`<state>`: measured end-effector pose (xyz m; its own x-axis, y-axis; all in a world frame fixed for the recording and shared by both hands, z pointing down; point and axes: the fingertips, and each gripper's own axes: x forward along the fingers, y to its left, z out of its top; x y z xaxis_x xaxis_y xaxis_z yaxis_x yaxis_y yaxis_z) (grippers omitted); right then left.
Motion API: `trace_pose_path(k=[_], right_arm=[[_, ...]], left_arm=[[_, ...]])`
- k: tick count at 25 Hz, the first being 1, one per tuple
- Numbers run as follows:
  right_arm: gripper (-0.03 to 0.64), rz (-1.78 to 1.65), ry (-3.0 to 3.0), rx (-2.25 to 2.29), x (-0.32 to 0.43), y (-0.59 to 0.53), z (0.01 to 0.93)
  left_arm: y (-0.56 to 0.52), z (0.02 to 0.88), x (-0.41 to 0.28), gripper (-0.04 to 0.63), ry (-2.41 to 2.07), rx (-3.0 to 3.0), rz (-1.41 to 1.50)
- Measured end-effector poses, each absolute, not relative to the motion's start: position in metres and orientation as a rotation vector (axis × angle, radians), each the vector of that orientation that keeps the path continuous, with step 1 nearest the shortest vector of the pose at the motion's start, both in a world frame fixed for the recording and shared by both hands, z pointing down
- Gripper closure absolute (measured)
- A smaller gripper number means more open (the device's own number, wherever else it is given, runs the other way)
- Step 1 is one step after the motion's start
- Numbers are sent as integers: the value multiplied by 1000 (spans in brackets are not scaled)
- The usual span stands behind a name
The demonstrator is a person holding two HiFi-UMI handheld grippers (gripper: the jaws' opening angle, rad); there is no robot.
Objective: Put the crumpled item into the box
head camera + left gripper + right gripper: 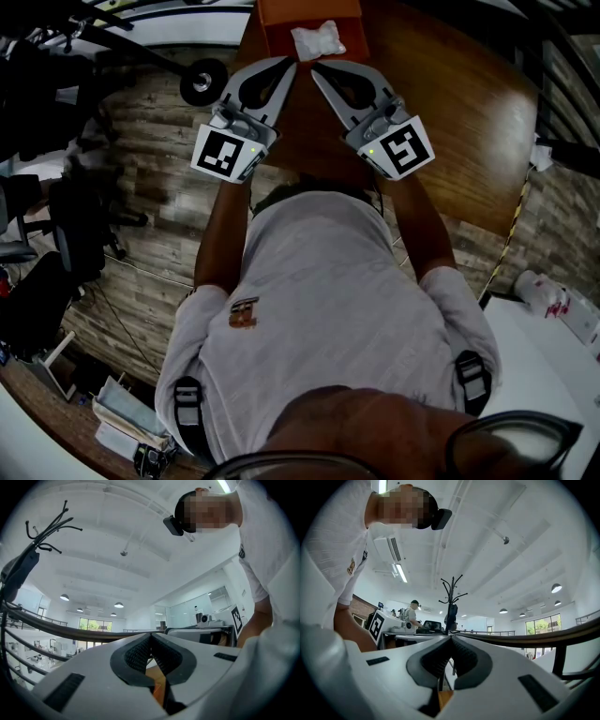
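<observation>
In the head view a white crumpled item (pixel 319 40) lies within the outline of an orange box (pixel 281 19) at the top edge, on a brown wooden table (pixel 450 103). Whether it rests inside the box or on top I cannot tell. My left gripper (pixel 289 64) and right gripper (pixel 317 70) point at the box side by side, tips just short of the item, both shut and empty. The left gripper view has its shut pads (pixel 140 653) aimed up at the ceiling, with a sliver of orange below them. The right gripper's pads (pixel 464 656) are pressed together too.
A black chair wheel (pixel 202 82) and dark chairs (pixel 75 234) stand to the left on the plank floor. A white table (pixel 544 366) with a wrapped item (pixel 542 291) is at the lower right. A coat rack (pixel 451 599) and a distant person (pixel 412 613) show beyond.
</observation>
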<state>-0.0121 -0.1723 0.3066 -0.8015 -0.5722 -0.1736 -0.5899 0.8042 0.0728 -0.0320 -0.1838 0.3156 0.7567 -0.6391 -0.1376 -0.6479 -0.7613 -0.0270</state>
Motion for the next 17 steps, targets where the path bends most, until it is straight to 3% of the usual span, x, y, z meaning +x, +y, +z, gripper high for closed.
trace_pose_path(k=[17], right_arm=[[584, 201, 2852, -934, -13, -172, 307]], left_arm=[[-185, 317, -34, 575, 1072, -2869, 192]])
